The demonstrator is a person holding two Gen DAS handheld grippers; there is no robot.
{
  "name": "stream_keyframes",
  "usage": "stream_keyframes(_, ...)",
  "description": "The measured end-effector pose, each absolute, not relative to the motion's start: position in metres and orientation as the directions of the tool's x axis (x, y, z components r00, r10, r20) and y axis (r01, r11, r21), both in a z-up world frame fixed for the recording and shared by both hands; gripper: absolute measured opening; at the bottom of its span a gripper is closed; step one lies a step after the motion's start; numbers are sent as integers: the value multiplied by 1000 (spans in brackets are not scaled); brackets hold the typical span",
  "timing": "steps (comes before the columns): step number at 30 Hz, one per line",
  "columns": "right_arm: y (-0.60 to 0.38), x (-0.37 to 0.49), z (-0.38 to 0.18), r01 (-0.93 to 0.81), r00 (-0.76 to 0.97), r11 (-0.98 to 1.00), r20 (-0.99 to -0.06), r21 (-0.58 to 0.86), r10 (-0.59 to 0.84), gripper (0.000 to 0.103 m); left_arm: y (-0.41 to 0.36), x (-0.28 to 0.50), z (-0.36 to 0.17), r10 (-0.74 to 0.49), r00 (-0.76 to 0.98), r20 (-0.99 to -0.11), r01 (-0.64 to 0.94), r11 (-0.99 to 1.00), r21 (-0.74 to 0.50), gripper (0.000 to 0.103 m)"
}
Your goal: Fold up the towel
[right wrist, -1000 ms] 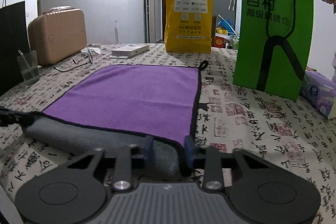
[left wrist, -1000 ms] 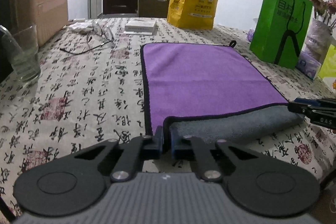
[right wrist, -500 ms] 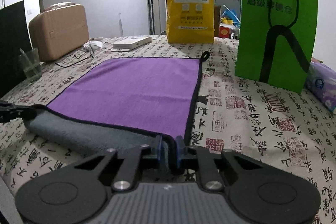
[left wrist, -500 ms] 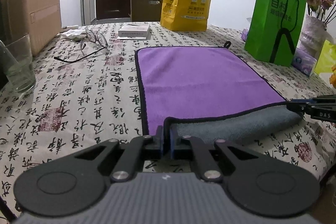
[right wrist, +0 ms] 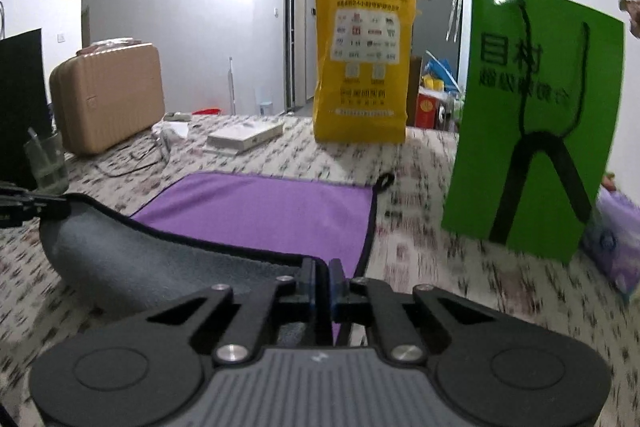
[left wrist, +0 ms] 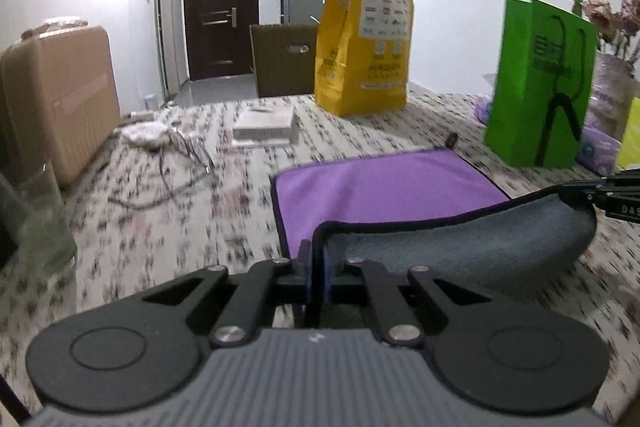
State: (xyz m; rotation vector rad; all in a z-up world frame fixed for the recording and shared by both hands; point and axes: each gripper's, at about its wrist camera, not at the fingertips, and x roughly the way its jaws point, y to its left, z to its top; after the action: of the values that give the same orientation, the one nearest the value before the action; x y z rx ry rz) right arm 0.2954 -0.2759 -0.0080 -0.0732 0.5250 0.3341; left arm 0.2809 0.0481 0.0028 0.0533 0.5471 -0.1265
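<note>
A purple towel (left wrist: 384, 183) with a grey underside and black edging lies on the patterned tablecloth (left wrist: 160, 227). It also shows in the right wrist view (right wrist: 272, 211). My left gripper (left wrist: 318, 263) is shut on the towel's near left corner. My right gripper (right wrist: 322, 277) is shut on its near right corner. Both corners are lifted above the table, so the near edge hangs between them with the grey side (left wrist: 460, 247) facing me. The right gripper's tip (left wrist: 600, 193) shows at the right of the left wrist view.
A green bag (left wrist: 540, 87) stands right of the towel, a yellow bag (left wrist: 364, 43) behind it. A white box (left wrist: 264, 127), eyeglasses (left wrist: 180, 155), a drinking glass (left wrist: 36, 223) and a tan case (left wrist: 60, 95) are on the left. A vase (left wrist: 612, 87) stands far right.
My right gripper closed on the near right corner. Both grippers then rose and moved forward, lifting the towel's near edge off the table.
</note>
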Motion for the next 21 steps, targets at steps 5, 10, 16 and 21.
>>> stream_keyframes(5, -270, 336, -2, -331, 821, 944, -494, -5, 285, 6, 49, 317, 15, -114, 869, -482, 144, 989, 26, 6)
stream_keyframes(10, -267, 385, 3, -327, 810, 944, -506, 32, 298, 6, 52, 364, 19, -110, 862, -495, 146, 989, 34, 6)
stream_keyframes(16, -262, 448, -7, -316, 787, 946, -536, 73, 305, 6, 66, 426, 1, -125, 815, -566, 122, 992, -44, 6)
stream_keyframes(21, -253, 488, -24, -307, 772, 949, -563, 76, 295, 6, 77, 461, -23, -116, 781, -613, 79, 993, -88, 6)
